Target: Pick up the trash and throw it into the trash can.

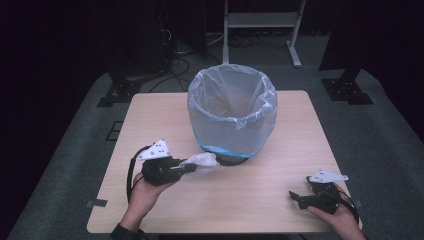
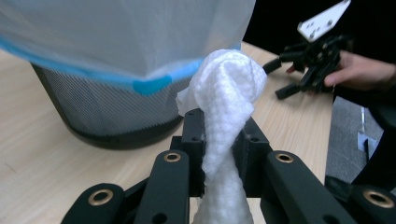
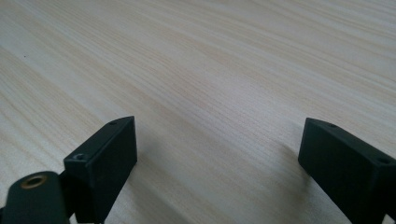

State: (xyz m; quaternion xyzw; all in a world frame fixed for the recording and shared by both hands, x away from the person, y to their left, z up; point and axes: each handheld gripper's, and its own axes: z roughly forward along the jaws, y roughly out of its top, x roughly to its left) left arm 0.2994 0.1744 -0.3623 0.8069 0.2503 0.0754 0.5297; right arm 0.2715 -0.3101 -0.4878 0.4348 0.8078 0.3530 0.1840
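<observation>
Clamped in the left claw (image 2: 219, 154), a crumpled white paper towel (image 2: 226, 107) is hanging just beside the mesh bin (image 1: 231, 112), low by its base and clear of the counter (image 1: 250, 195). Its loose, fluffy end is likely brushing the thin liner bag (image 1: 220, 85) and could drag it off the rim or drop outside. Rightward, the right claw (image 1: 300, 196) is resting spread wide, holding nothing.

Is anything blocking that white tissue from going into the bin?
Only the bin's own wall: the tissue, clamped in the left hand-held gripper, sits low beside its base, below the open, bag-lined rim.
</observation>
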